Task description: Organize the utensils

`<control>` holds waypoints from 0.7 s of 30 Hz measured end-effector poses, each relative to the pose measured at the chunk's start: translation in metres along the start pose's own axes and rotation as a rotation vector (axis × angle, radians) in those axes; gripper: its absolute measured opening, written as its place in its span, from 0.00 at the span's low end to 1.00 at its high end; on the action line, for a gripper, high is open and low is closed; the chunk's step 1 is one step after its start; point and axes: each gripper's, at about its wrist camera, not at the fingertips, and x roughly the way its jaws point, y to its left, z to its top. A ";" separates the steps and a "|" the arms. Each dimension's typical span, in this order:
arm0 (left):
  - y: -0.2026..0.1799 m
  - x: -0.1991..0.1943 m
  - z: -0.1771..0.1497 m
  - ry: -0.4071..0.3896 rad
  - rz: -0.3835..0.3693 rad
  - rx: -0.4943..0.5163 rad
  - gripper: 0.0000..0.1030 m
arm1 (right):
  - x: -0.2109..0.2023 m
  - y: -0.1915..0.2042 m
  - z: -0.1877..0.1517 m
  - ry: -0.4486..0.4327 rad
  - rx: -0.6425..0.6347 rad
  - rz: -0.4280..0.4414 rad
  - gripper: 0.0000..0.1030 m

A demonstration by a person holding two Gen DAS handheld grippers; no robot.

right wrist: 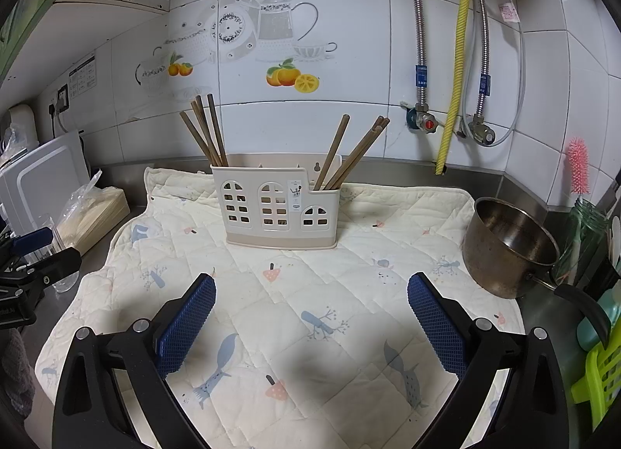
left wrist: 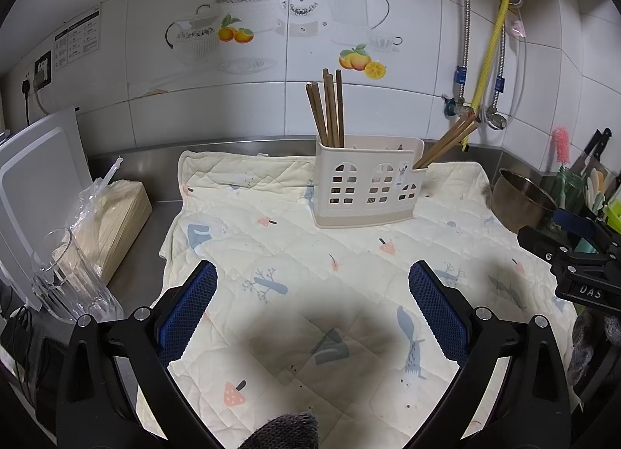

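Note:
A cream utensil holder (left wrist: pixel 366 183) (right wrist: pixel 279 202) with window cut-outs stands on a quilted cloth (left wrist: pixel 295 255) (right wrist: pixel 310 286) near the back wall. Several brown chopsticks (left wrist: pixel 328 107) (right wrist: pixel 205 130) stand in its left compartment. Others (left wrist: pixel 446 140) (right wrist: pixel 355 154) lean to the right in its right compartment. My left gripper (left wrist: pixel 312 278) is open and empty above the cloth, well in front of the holder. My right gripper (right wrist: pixel 310 292) is open and empty too, in front of the holder. Each gripper also shows at the edge of the other's view, the right one (left wrist: pixel 582 255) and the left one (right wrist: pixel 31 262).
A clear glass (left wrist: pixel 68 278) (right wrist: pixel 58 255), a wrapped wooden box (left wrist: pixel 116 216) (right wrist: pixel 93 216) and a white board (left wrist: pixel 35 181) stand at the left. A metal pot (left wrist: pixel 520 200) (right wrist: pixel 508 247) sits at the cloth's right edge. A jar with a pink brush (right wrist: pixel 578 169) and a green rack (right wrist: pixel 597 375) are far right.

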 end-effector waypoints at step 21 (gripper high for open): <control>0.001 0.004 -0.004 0.011 0.001 0.000 0.95 | 0.003 0.001 -0.004 0.011 0.001 0.010 0.93</control>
